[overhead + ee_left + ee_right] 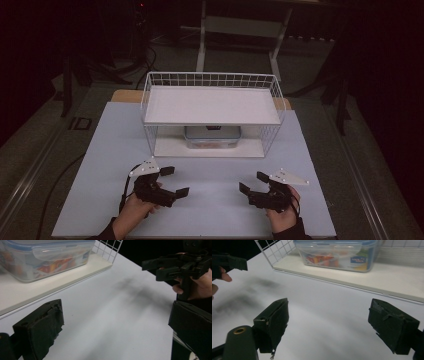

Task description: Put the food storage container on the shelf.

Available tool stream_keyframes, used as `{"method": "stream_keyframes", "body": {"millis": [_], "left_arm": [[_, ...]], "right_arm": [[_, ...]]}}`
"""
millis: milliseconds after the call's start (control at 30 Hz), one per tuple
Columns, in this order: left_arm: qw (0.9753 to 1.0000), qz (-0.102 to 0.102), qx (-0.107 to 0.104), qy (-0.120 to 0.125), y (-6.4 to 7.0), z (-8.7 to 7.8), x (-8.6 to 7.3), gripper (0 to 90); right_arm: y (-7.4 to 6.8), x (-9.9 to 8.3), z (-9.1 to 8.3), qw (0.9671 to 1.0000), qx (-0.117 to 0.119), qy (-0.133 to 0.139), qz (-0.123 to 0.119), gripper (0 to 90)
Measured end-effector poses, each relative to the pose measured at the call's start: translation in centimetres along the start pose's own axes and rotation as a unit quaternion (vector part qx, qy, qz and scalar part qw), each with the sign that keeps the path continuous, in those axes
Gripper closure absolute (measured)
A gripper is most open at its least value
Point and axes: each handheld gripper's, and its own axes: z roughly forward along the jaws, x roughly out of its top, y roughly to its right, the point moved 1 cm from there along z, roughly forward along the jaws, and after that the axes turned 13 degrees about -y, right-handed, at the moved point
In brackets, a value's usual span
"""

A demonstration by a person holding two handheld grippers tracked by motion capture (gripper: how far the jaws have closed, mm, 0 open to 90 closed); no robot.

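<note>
The container [337, 255] is showing clear, glossy plastic walls under a blue-rimmed lid, and the wire rack [212, 80] around it is looking like thin white-coated metal mesh with smooth, matt white shelf boards. The table [115, 150] is presenting a smooth, matt, pale surface, with a strip that looks like bare wood peeking out at its far edge. The left gripper [175, 181] and right gripper [252, 182] are showing matt black plastic bodies, and their jaw pads are looking rough and frayed at the edges.

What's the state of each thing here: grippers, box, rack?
left gripper: open, empty, just above the table
right gripper: open, empty, just above the table
food box: lid on, upright on the rack's lower shelf, untouched
wire rack: upright, top shelf bare
table: bare between the grippers
</note>
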Motion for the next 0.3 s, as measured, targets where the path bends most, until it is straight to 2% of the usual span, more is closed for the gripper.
{"method": "stream_keyframes", "body": {"millis": [133, 300], "left_arm": [[1.0, 0.0, 0.001, 0.001, -0.13, 0.08, -0.04, 0.0], [1.0, -0.002, 0.0, 0.0, -0.21, 0.11, -0.11, 0.0]], "right_arm": [[0.49, -0.17, 0.22, 0.9999, 0.003, -0.004, 0.011, 16.3], [0.48, -0.25, 0.64, 0.9998, 0.003, -0.015, 0.008, 16.3]]}}
